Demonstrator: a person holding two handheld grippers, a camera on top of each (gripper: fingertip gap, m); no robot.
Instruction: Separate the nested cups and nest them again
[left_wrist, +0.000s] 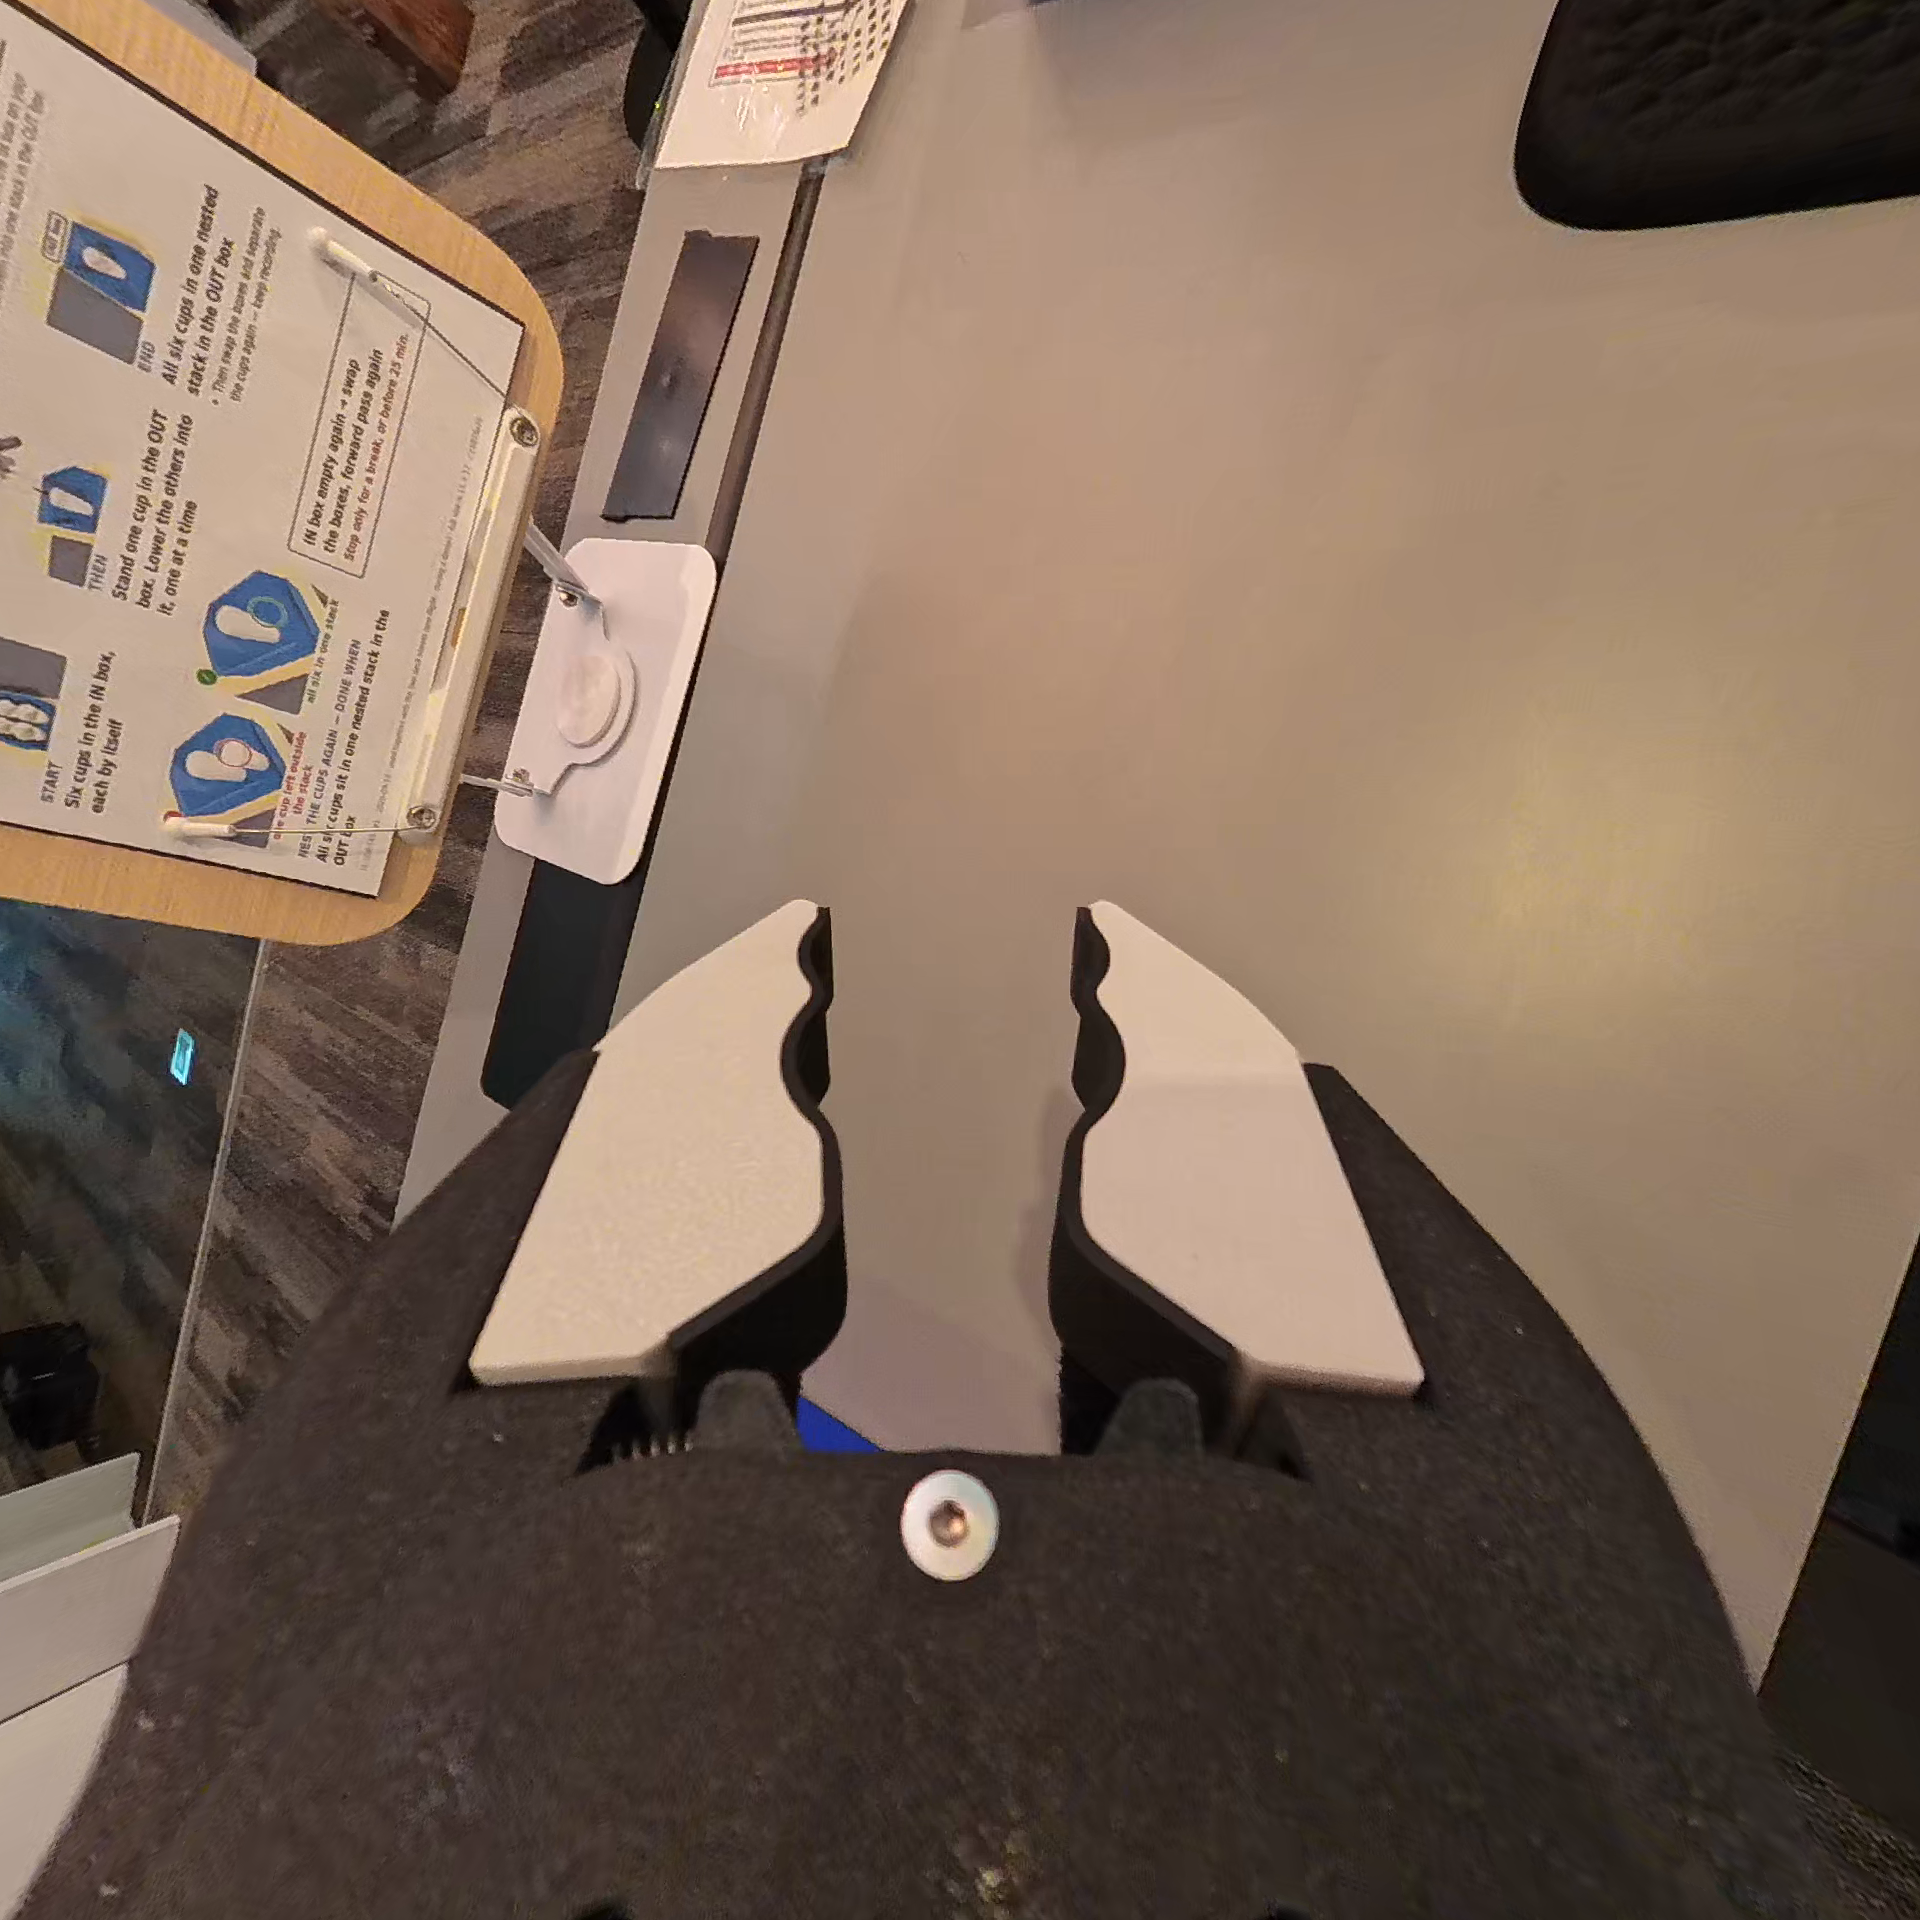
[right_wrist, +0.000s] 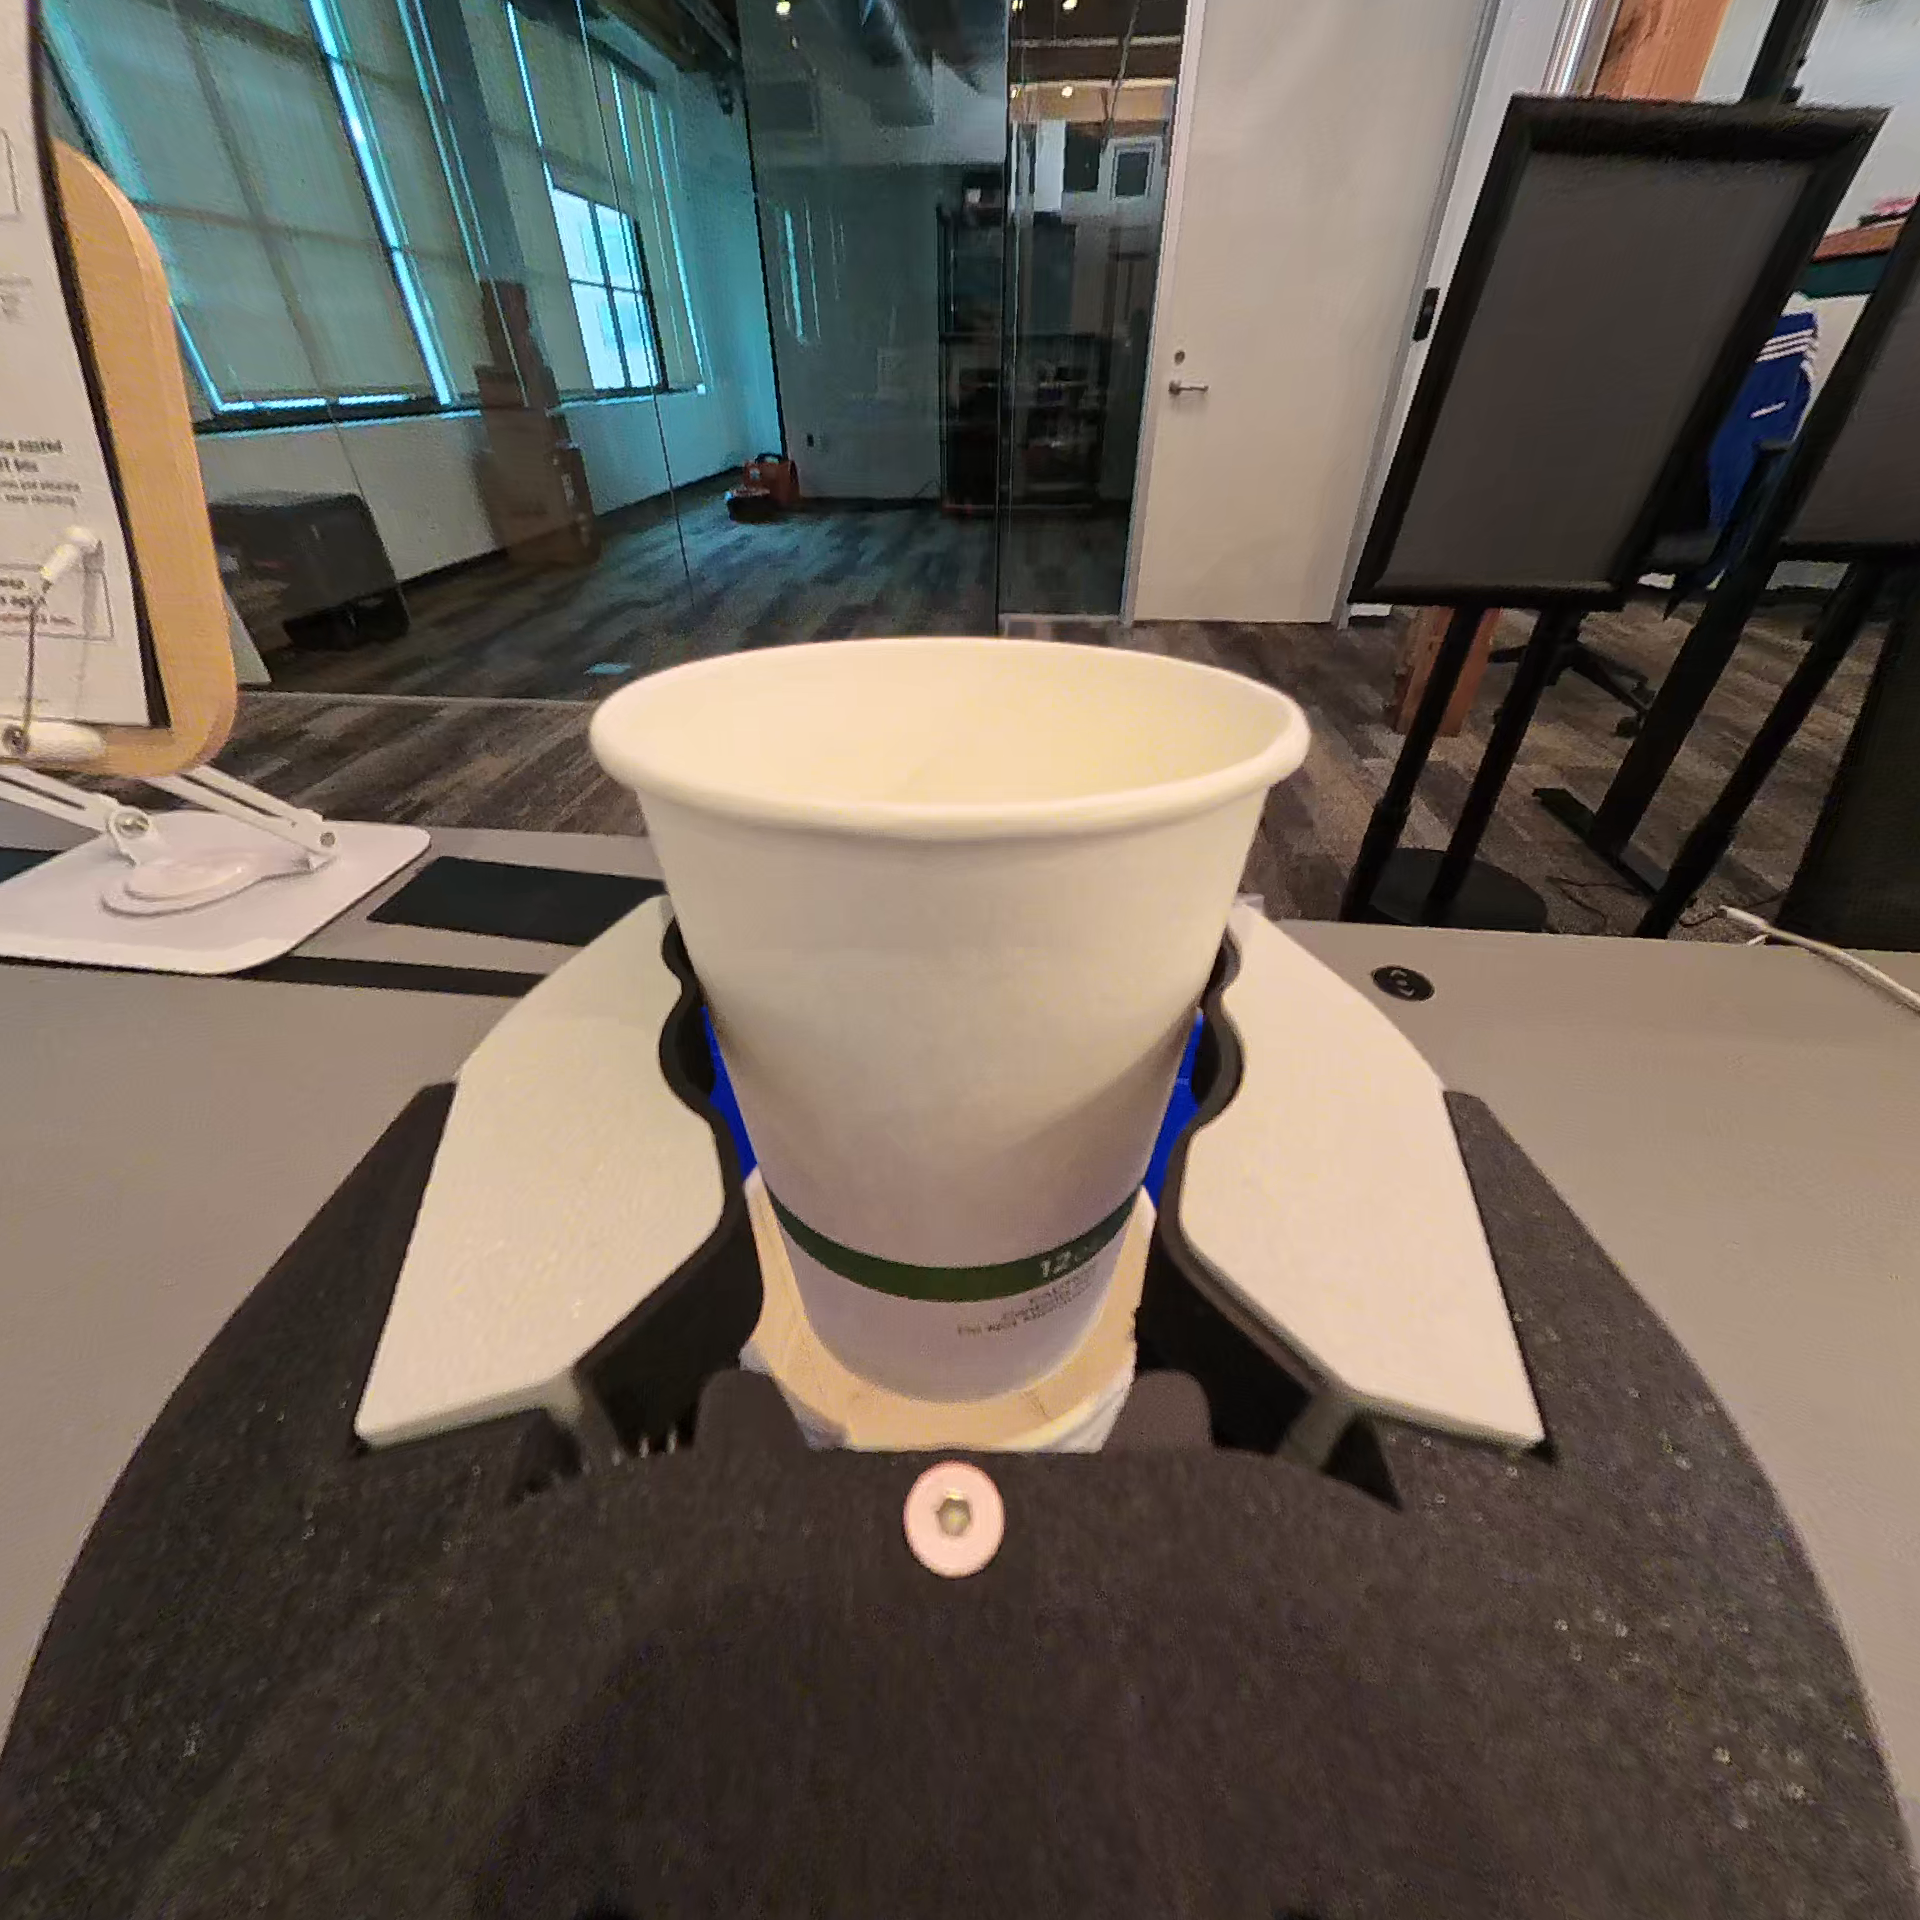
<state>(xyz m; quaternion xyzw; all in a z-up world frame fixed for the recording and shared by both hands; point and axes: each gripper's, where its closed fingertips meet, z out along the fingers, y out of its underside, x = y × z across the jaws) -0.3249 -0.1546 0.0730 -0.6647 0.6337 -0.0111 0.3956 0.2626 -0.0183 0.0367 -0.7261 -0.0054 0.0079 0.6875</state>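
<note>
- The right gripper (right_wrist: 951, 1039) is clamping its two pale-grey, black-lined fingers (right_wrist: 582, 1164) on the wall of a white paper cup with a green band near its base (right_wrist: 945, 987), pressing it from both sides about midway up
- That cup is standing upright, mouth up, its bottom sitting low inside the rolled rim of another white paper cup (right_wrist: 935, 1423) just under the fingers; whether the two are touching or just apart I cannot tell
- Slivers of a bright blue box (right_wrist: 722, 1081) are showing on either side of the held cup, behind it; how many cups it is holding is hidden
- The left gripper (left_wrist: 951, 935) is hanging with its fingers spread and nothing between them, pointing down at a bare stretch of the grey table (left_wrist: 1351, 623), with a scrap of blue (left_wrist: 831, 1429) peeking at the finger roots
- Farther out, a printed instruction sheet on a light wooden board (left_wrist: 260, 520) is leaning on a white stand (left_wrist: 603, 707) at the table edge
- Judging by its thin paper, the cup is likely being very light and easily dented, so a soft squeeze on the mid-wall, below the stiffer rolled lip, looks safest; the smooth tapered sides could be slipping upward out of a loose grip or wedging tight in the cup beneath
</note>
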